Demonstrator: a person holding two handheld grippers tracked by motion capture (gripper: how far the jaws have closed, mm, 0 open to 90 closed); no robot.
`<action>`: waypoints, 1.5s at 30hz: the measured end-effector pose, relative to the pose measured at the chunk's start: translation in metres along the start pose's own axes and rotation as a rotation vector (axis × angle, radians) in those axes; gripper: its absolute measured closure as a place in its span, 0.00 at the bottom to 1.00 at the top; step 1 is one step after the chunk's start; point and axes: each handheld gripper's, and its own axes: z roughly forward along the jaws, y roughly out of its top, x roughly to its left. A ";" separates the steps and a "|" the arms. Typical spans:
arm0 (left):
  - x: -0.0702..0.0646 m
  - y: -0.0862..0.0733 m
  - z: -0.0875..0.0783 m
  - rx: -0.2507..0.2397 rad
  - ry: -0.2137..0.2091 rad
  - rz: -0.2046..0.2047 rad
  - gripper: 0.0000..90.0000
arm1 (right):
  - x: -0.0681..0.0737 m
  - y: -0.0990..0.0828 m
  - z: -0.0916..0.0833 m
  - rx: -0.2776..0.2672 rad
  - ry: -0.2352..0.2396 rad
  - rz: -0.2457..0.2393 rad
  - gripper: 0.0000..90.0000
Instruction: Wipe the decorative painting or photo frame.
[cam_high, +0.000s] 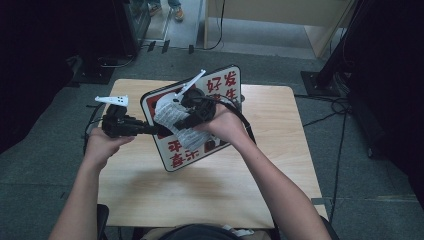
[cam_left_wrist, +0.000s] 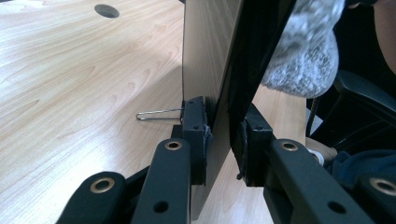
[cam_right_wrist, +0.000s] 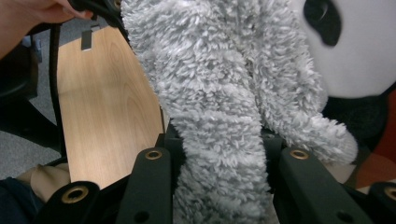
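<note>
We hold one sign board (cam_high: 200, 117) up over the wooden surface (cam_high: 280, 165), tilted on its edge. It is white with red writing. Our left hand-held gripper (cam_high: 155, 131) is clamped on the board's left edge; in the left gripper view the thin board (cam_left_wrist: 219, 93) sits tight between the two black jaws. Our right hand-held gripper (cam_high: 186, 123) is squeezed onto one fluffy grey cloth (cam_high: 172, 120), which lies against the front of the board. In the right gripper view the cloth (cam_right_wrist: 219, 116) hangs thick between the jaws and blocks much of the board. We see one round hole (cam_left_wrist: 107, 10) in the surface and one thin wire clip (cam_left_wrist: 156, 115) beside the left jaw. Two white plates (cam_high: 113, 100) stick up, one on each gripper. A black cable (cam_high: 246, 122) trails over our right arm.
</note>
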 end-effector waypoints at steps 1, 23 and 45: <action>0.000 0.000 0.000 0.000 0.000 0.000 0.85 | 0.000 -0.002 0.001 -0.002 -0.002 -0.001 0.75; 0.000 0.000 0.000 0.002 0.004 0.001 0.85 | -0.004 -0.049 0.037 0.016 0.022 0.019 0.75; 0.000 -0.001 0.000 -0.009 0.003 -0.001 0.85 | -0.006 -0.077 0.062 0.024 0.050 0.045 0.75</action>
